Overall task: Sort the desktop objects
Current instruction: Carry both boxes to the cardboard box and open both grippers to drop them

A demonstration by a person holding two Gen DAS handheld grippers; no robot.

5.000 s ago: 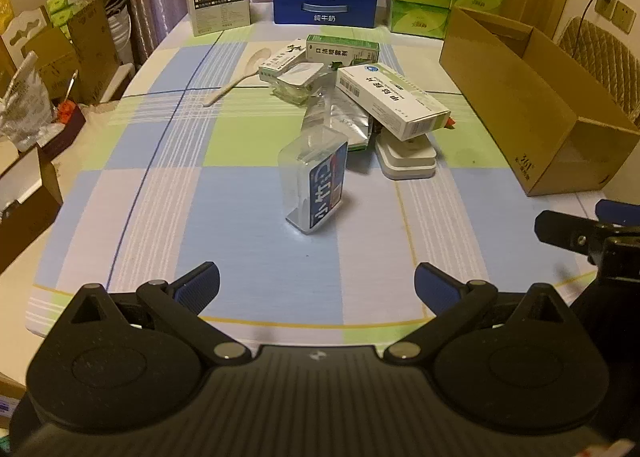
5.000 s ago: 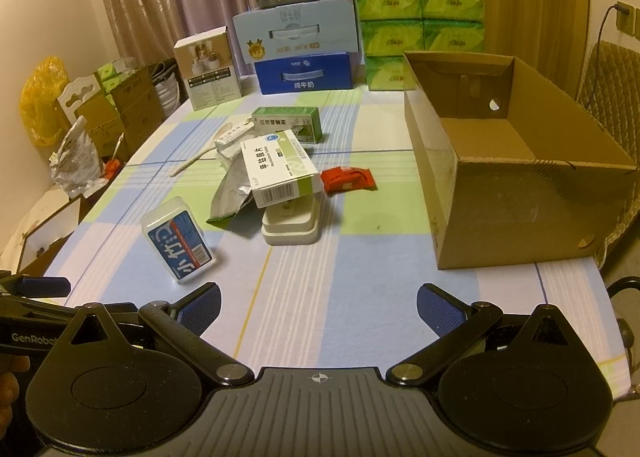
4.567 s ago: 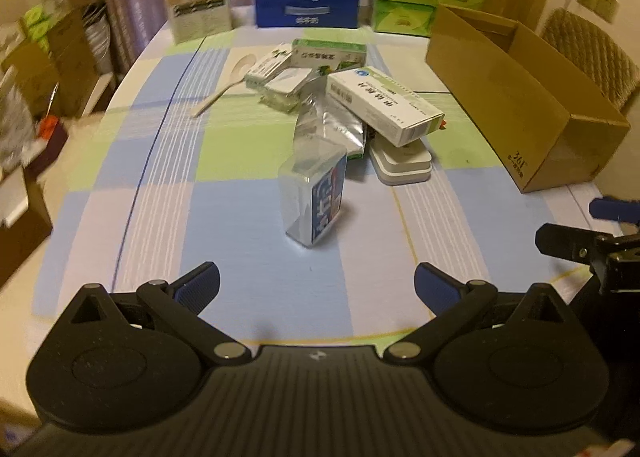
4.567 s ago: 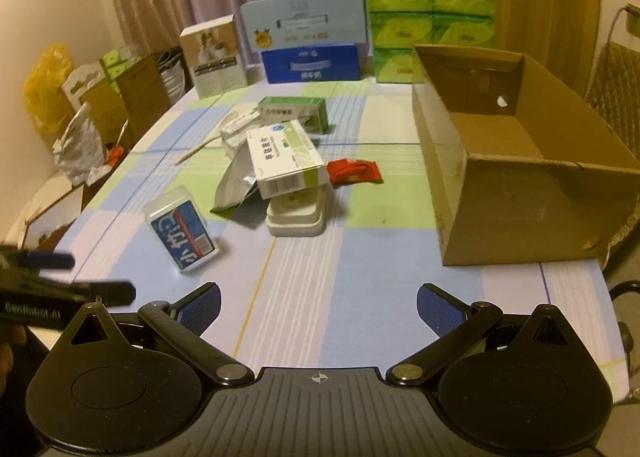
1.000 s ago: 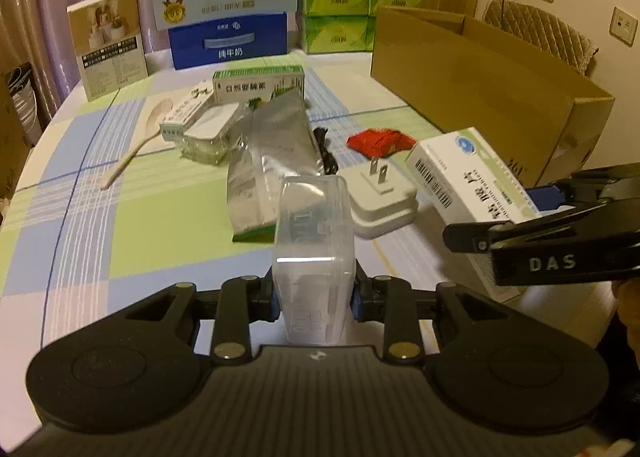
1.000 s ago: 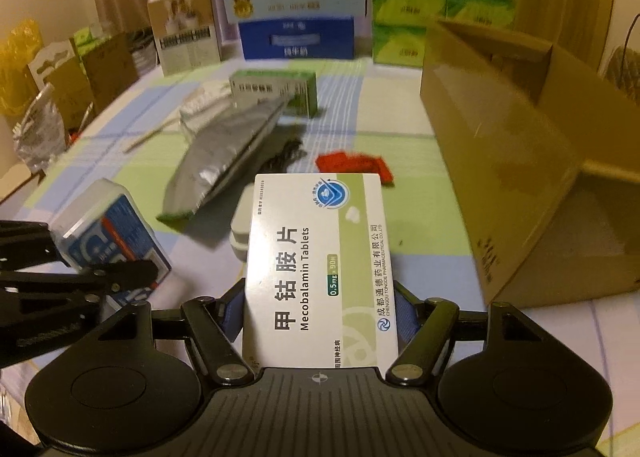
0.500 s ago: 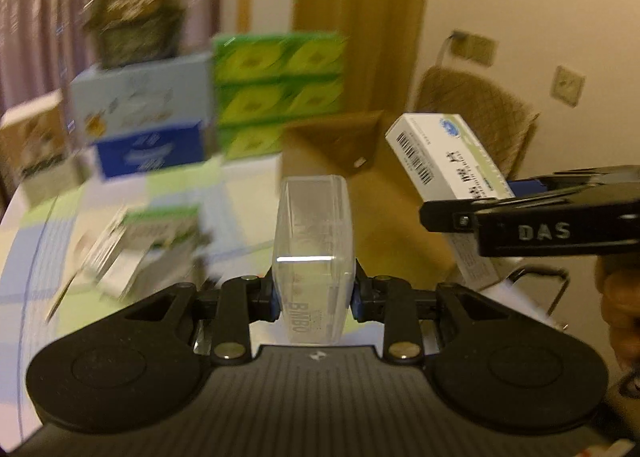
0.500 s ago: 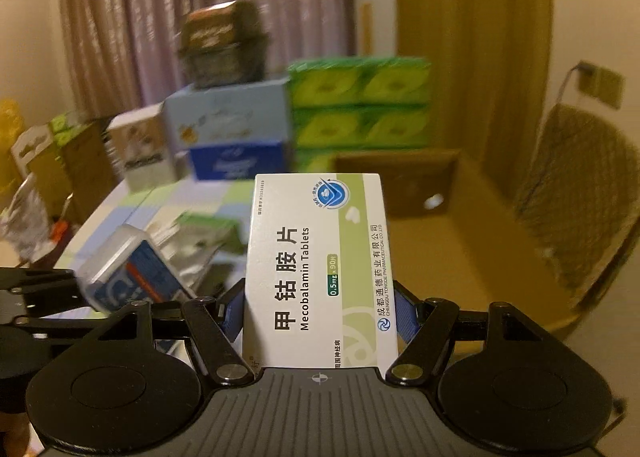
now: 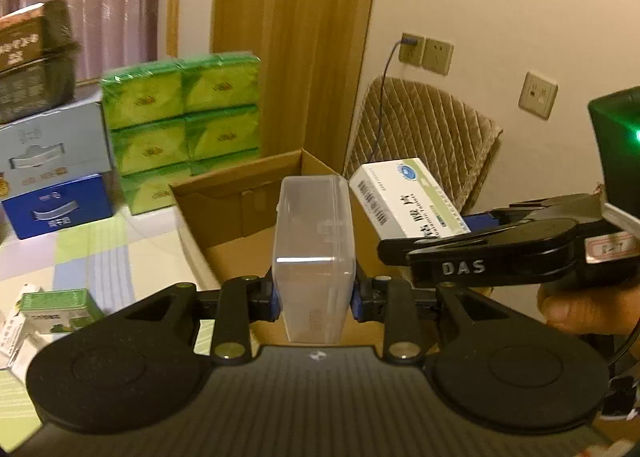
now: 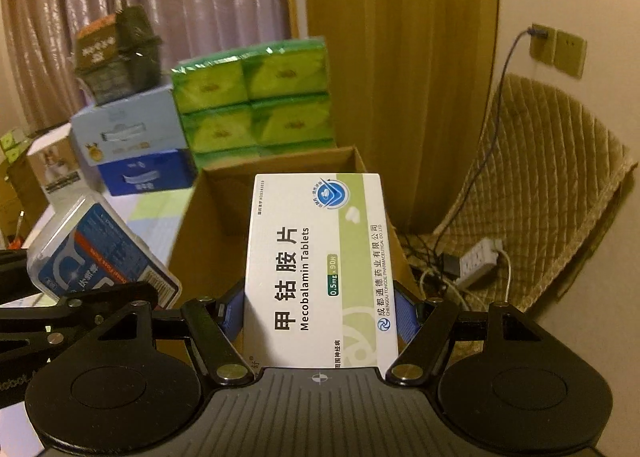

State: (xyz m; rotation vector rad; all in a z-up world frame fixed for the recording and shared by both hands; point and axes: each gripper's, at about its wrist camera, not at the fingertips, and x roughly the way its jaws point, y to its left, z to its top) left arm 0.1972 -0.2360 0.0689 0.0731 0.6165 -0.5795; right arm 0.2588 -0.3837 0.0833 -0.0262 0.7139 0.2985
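L gripper (image 9: 314,299) clamped on plastic case (image 9: 314,257) | R gripper (image 10: 320,317) clamped on pill box (image 10: 320,269) | both raised near cardboard box (image 9: 240,201) at 12, prob. for drop-in

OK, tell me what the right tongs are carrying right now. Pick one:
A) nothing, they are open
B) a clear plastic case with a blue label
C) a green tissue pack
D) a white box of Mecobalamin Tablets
D: the right tongs are shut on the white Mecobalamin Tablets box, held in front of the open cardboard box; the clear plastic case is in the left tongs.
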